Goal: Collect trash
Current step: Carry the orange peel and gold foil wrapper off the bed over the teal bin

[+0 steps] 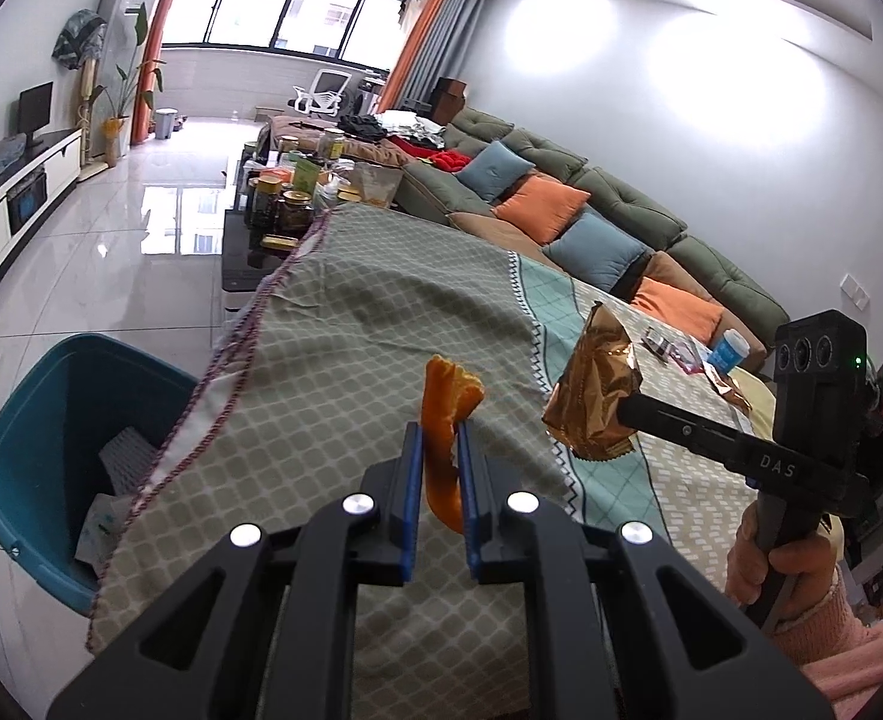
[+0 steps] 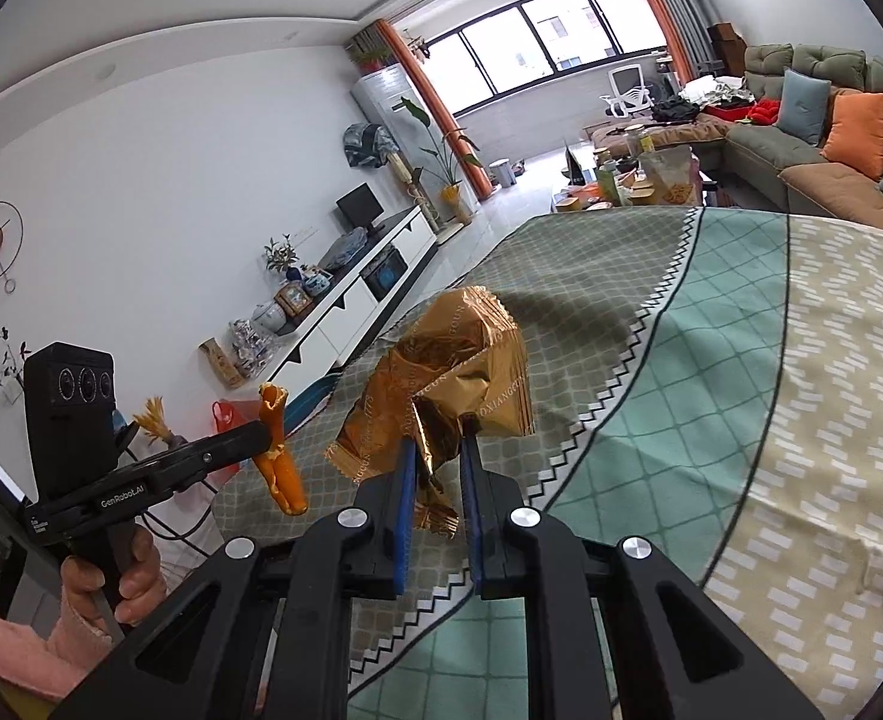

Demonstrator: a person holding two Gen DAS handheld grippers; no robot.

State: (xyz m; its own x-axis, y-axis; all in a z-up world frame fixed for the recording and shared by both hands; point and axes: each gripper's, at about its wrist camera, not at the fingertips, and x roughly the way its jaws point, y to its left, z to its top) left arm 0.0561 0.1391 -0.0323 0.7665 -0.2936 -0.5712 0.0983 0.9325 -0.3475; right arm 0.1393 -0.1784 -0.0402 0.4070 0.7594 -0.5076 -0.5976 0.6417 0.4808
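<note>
The left hand-held gripper (image 1: 439, 432) is pinched tight on a piece of orange peel (image 1: 448, 414). The peel sticks up between the two blue pads and hangs in the air above the table (image 1: 345, 324), which is covered with a checked green and tan cloth. Down to the left of the table edge, on the floor, stands a blue trash bin (image 1: 33, 420). It has some white paper scraps inside.

The right hand-held gripper (image 2: 435, 450) is clamped on a crumpled gold snack wrapper (image 2: 453, 378). The wrapper puffs out above the tips of the fingers and is held up over the cloth, not touching it. In the left wrist view the gold wrapper is to the right of the peel, with a gap between them.

A hand (image 1: 783, 564) in a pink sleeve grips the handle of the right gripper. The other hand (image 2: 111, 576) grips the handle of the left one.

Farther back on the table, near the right side, lie a small blue and white cup (image 1: 729, 351) and more bits of wrapper (image 1: 678, 354). A green sofa (image 1: 591, 180) with blue and orange pillows runs along the wall.
</note>
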